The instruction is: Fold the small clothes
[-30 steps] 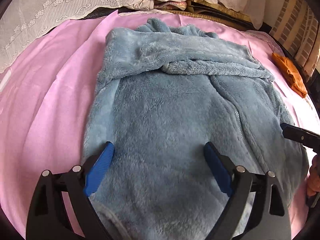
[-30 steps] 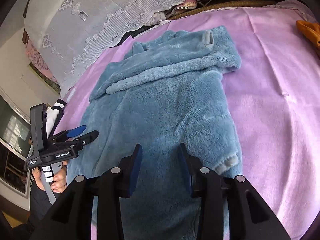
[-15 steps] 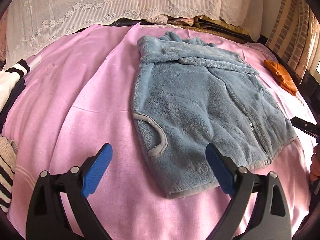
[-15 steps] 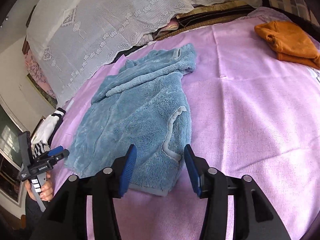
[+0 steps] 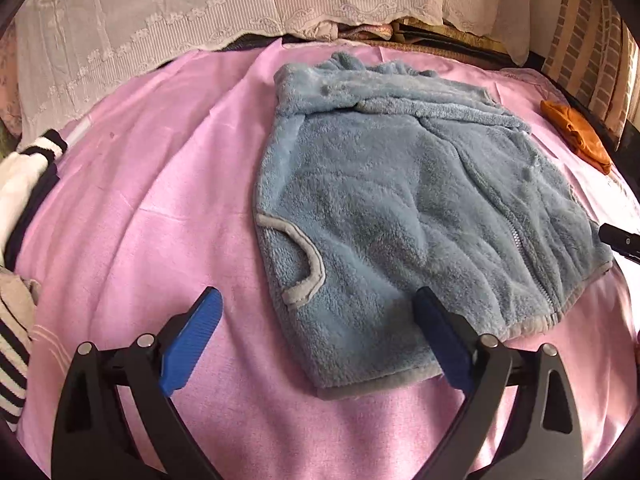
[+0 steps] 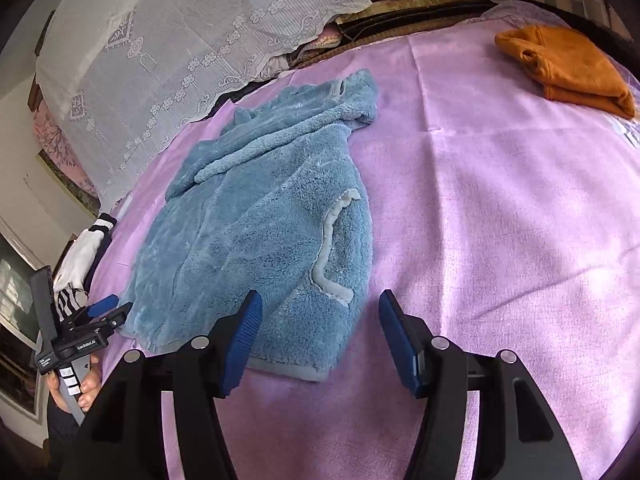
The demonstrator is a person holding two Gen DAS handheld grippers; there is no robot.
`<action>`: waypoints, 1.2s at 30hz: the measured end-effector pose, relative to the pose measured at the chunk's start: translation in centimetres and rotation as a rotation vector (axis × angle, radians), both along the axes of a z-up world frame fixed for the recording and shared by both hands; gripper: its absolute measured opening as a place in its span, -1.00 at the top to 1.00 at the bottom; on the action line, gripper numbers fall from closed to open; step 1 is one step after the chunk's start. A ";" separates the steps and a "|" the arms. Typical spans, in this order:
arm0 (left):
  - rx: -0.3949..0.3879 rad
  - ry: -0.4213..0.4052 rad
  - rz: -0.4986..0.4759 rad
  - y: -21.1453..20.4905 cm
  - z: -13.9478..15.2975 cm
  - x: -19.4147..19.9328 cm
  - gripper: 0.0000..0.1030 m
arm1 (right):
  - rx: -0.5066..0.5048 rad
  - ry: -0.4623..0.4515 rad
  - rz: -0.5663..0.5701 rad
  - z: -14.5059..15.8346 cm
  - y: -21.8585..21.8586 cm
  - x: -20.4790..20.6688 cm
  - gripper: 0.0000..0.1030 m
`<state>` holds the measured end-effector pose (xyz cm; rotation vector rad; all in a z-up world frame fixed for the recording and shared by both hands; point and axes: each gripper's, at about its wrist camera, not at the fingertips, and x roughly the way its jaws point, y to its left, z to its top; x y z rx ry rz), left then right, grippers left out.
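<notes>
You've pulled both tongs, left [image 5: 316, 336] and right [image 6: 320, 336], back off the fleece [image 5: 400, 208]; both gape empty, ready to regrasp.

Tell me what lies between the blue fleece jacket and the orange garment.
Only bare pink sheet separates the blue fleece jacket from the orange garment, clearest in the right wrist view.

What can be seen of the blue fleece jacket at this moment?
The blue fleece jacket looks plush and fuzzy, with grey trim along hem and pocket opening and a zipper down the front. It lies flat on the pink sheet, sleeves folded across the top. Neither the left gripper nor the right gripper holds it; both are open.
</notes>
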<state>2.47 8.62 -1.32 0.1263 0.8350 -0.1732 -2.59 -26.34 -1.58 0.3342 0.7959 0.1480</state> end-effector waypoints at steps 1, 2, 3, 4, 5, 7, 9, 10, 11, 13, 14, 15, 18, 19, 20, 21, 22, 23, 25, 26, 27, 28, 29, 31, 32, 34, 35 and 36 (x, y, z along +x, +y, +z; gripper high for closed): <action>0.021 -0.034 0.009 -0.5 0.7 -0.2 -0.82 | -0.027 -0.014 0.016 0.6 0.8 0.3 -0.19; 0.032 -0.066 0.011 -1.0 1.5 -0.3 -0.82 | -0.050 -0.024 0.029 1.0 1.6 0.6 -0.19; 0.036 -0.089 0.008 -1.5 2.1 -0.3 -0.83 | -0.077 -0.034 0.041 1.4 2.6 1.0 -0.21; 0.040 -0.102 0.004 -2.1 2.7 0.0 -0.86 | -0.102 -0.040 0.056 1.8 3.6 1.6 -0.21; 0.048 -0.108 0.004 -2.9 3.0 0.4 -0.88 | -0.118 -0.041 0.074 2.0 4.6 2.2 -0.21; 0.076 -0.112 0.007 -4.4 3.2 1.3 -0.88 | -0.160 -0.044 0.112 2.0 6.6 3.1 -0.20; 0.098 -0.104 -0.007 -5.7 2.6 1.9 -0.88 | -0.239 -0.042 0.134 1.7 8.5 3.6 -0.20; 0.115 -0.095 -0.012 -6.1 2.0 2.2 -0.88 | -0.280 -0.034 0.145 1.2 9.2 3.8 -0.20; 0.134 -0.081 -0.018 -6.5 1.3 2.3 -0.88 | -0.307 -0.021 0.156 0.7 9.7 3.8 -0.20; 0.168 -0.052 -0.024 -6.8 -0.3 2.3 -0.88 | -0.353 0.013 0.174 -0.6 10.2 3.8 -0.23; 0.177 -0.038 -0.020 -6.8 -0.8 2.4 -0.89 | -0.373 0.017 0.177 -1.0 10.2 3.7 -0.24; 0.173 -0.031 -0.016 -6.7 -1.0 2.5 -0.90 | -0.386 0.011 0.180 -1.2 10.3 3.4 -0.25; 0.156 -0.030 -0.009 -6.3 -1.0 2.3 -0.91 | -0.397 0.004 0.191 -1.2 10.1 2.5 -0.29; 0.154 -0.026 -0.008 -6.1 -1.1 2.1 -0.91 | -0.393 0.003 0.193 -1.2 9.8 2.2 -0.30; 0.150 -0.025 -0.007 -6.0 -1.2 2.0 -0.91 | -0.388 0.002 0.194 -1.3 9.6 1.8 -0.31; 0.144 -0.024 -0.007 -5.9 -1.1 1.9 -0.91 | -0.381 0.001 0.194 -1.3 9.3 1.5 -0.31; 0.140 -0.024 -0.006 -5.7 -1.1 1.7 -0.91 | -0.374 -0.001 0.195 -1.3 9.1 1.1 -0.31; 0.137 -0.022 -0.005 -5.6 -1.1 1.6 -0.91 | -0.367 -0.002 0.195 -1.3 9.0 0.8 -0.32; 0.133 -0.024 0.000 -5.4 -1.0 1.3 -0.91 | -0.353 -0.006 0.196 -1.1 8.7 0.3 -0.32; 0.136 -0.029 0.001 -5.4 -0.9 1.1 -0.91 | -0.342 -0.010 0.196 -0.9 8.6 0.2 -0.32; 0.140 -0.036 0.001 -5.4 -0.8 1.0 -0.91 | -0.328 -0.018 0.194 -0.5 8.4 0.0 -0.32; 0.145 -0.046 0.001 -5.5 -0.5 0.9 -0.91 | -0.307 -0.028 0.190 -0.1 8.1 -0.1 -0.32; 0.151 -0.058 -0.001 -5.6 -0.3 0.8 -0.91 | -0.281 -0.042 0.181 0.4 7.7 -0.2 -0.32; 0.161 -0.094 -0.003 -5.8 0.4 0.4 -0.91 | -0.238 -0.066 0.159 1.3 7.0 0.0 -0.32; 0.166 -0.114 -0.001 -5.8 0.7 0.3 -0.91 | -0.230 -0.071 0.147 1.6 6.7 0.3 -0.32; 0.173 -0.135 0.005 -5.7 1.0 0.3 -0.91 | -0.241 -0.068 0.121 1.7 6.4 0.9 -0.32; 0.172 -0.130 0.008 -5.6 0.9 0.5 -0.91 | -0.251 -0.061 0.107 1.6 6.4 1.2 -0.32; 0.169 -0.115 0.012 -5.4 0.7 0.7 -0.91 | -0.257 -0.052 0.096 1.3 6.2 1.6 -0.32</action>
